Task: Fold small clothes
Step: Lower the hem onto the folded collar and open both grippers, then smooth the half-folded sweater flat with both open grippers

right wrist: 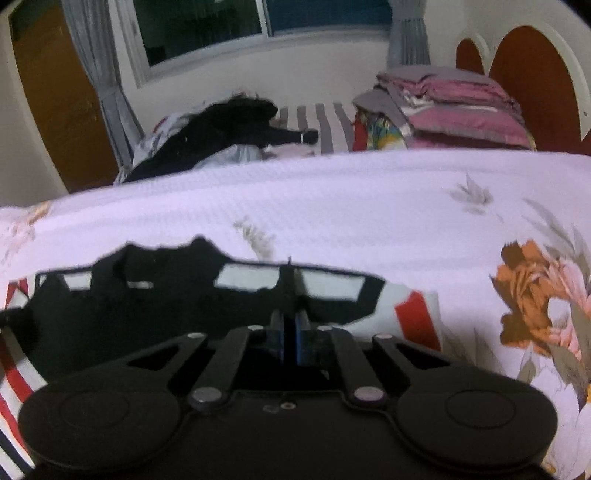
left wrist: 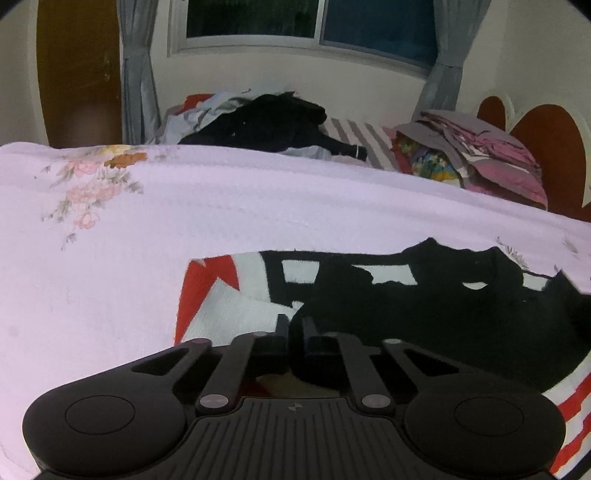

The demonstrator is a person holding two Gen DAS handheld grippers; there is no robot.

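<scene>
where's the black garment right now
The black garment lies on a red, white and black patterned cloth on the pink floral bedspread, right ahead of both grippers.

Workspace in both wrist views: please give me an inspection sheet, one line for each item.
Surface: lilac floral bedspread, smooth.
Job's things: black garment lying on a red, white and black patterned cloth.
Clutter: dark clothes pile and folded pink bedding stack at the far side.
Grippers: left gripper fingers nearly together at the black garment's edge; right gripper fingers close together over it; grip unclear.
Cables: nothing seen.
Surroundings: window, grey curtains, brown door.
</scene>
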